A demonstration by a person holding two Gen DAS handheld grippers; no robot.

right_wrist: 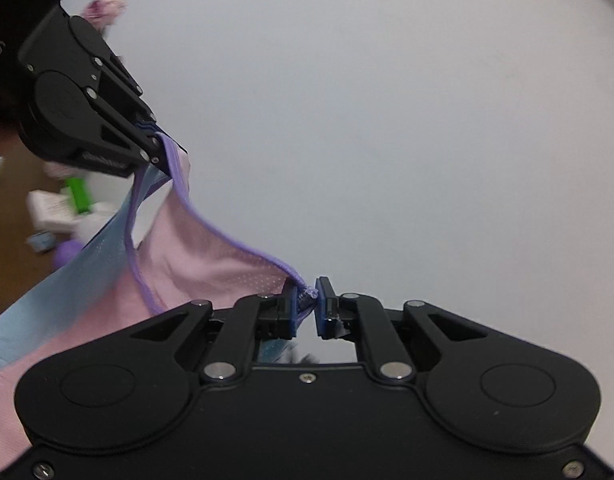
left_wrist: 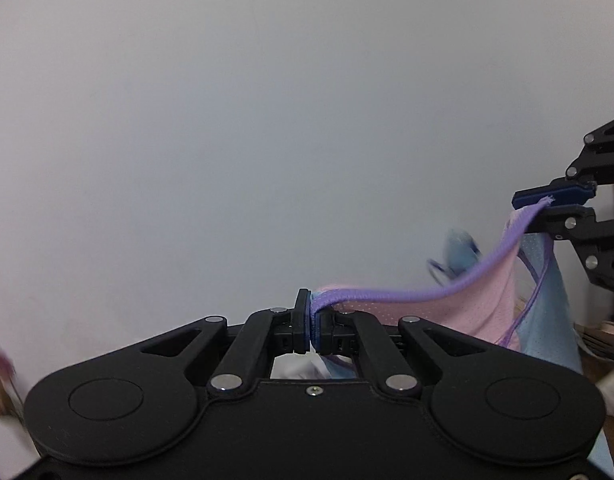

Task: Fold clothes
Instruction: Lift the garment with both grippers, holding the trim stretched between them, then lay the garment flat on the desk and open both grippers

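Both tools, garment btm cropped

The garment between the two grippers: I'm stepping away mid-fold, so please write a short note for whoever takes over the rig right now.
Left gripper: shut on the purple trim of the garment.
Right gripper: shut on the same trim at its other end.
Garment: pink and light-blue mesh, hanging in the air between the two grippers, trim sagging, in front of a plain wall.
Done: picked up by two points.
Left: no fold visible yet; lay it flat and fold it.
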